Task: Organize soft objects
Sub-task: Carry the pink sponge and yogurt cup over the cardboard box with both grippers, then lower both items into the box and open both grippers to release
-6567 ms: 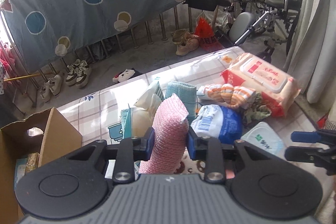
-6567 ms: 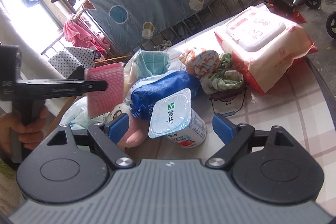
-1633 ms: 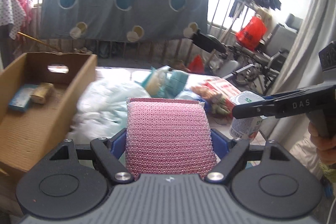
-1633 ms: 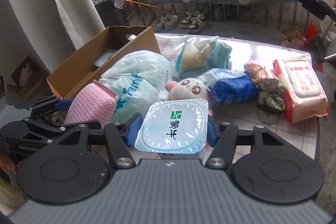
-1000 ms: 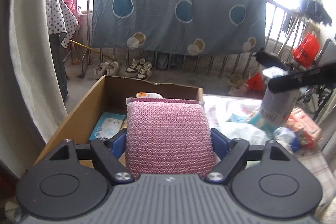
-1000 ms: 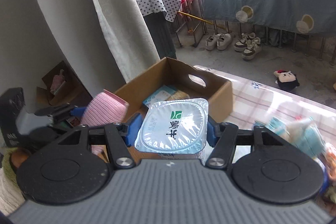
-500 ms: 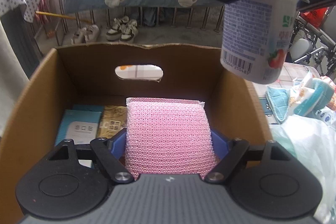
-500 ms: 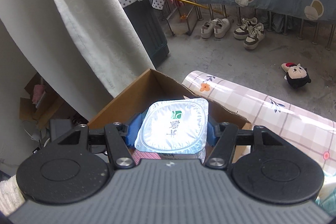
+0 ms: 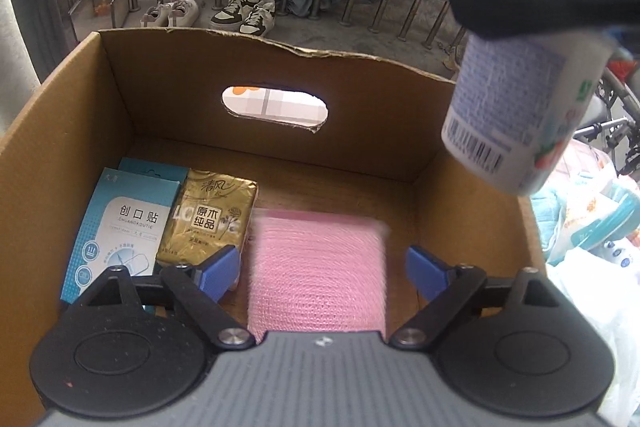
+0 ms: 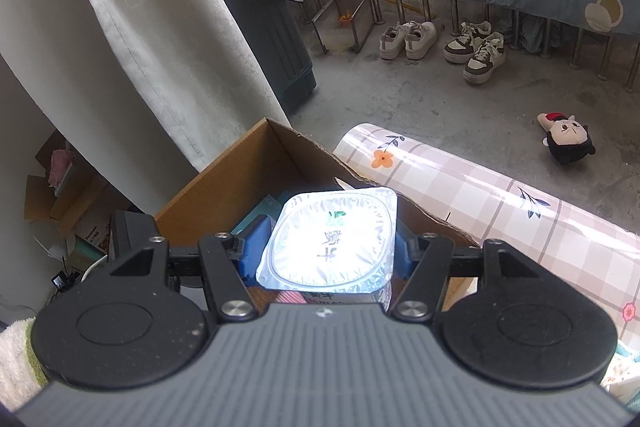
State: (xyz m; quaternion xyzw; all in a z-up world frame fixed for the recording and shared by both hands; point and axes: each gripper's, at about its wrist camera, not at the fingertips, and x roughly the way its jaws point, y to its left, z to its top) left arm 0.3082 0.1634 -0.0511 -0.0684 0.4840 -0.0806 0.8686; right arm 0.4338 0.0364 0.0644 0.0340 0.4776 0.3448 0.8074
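Note:
My left gripper (image 9: 323, 269) is open over the cardboard box (image 9: 72, 115). The pink sponge (image 9: 318, 273) is blurred between the spread fingers, free of both pads, inside the box. My right gripper (image 10: 326, 247) is shut on a yogurt cup (image 10: 334, 239) with a foil lid and holds it above the box's (image 10: 236, 179) right side. The cup also shows in the left wrist view (image 9: 516, 115), under the right gripper's dark body.
A blue plaster box (image 9: 120, 223) and a gold tissue pack (image 9: 208, 219) lie in the box at the left. A plaid tablecloth (image 10: 500, 199) and bagged soft goods (image 9: 592, 227) are to the right. A curtain (image 10: 152, 27) hangs at the left.
My left gripper has opened and let go of the pink sponge, which drops into the box. The right gripper with the yogurt cup has stayed above the box.

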